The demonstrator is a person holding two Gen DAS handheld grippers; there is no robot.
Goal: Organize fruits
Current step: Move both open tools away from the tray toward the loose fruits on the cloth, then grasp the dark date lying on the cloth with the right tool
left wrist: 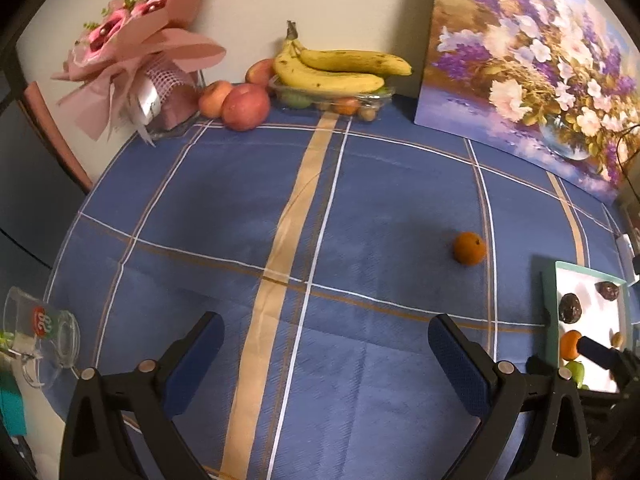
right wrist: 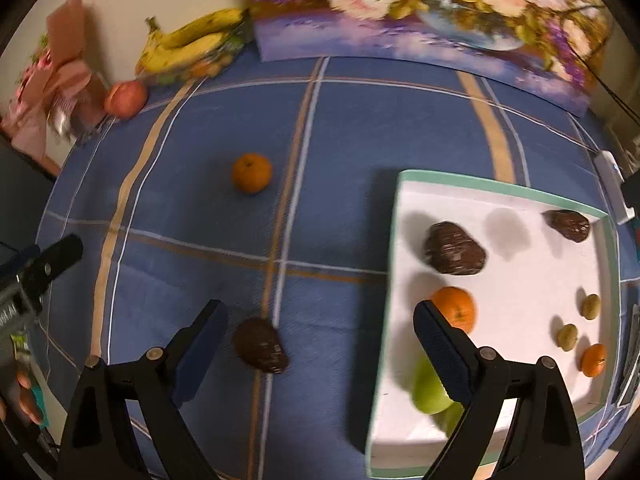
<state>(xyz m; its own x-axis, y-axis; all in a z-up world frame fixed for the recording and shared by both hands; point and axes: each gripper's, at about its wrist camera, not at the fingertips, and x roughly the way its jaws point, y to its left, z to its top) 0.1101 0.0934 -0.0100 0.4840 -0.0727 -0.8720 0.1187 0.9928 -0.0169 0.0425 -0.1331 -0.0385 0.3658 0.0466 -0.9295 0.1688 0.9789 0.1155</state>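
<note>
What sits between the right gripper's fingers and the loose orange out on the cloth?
Right wrist view: a dark brown fruit between the fingers, then bare blue tablecloth up to the orange.

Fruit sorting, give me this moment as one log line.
left gripper: open, empty | right gripper: open, over dark fruit | orange: loose on cloth | tray: part filled

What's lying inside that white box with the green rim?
In the white green-rimmed box: two dark brown wrinkled fruits, two oranges, two small tan fruits and green fruit, partly covered by the right fingers.
</note>
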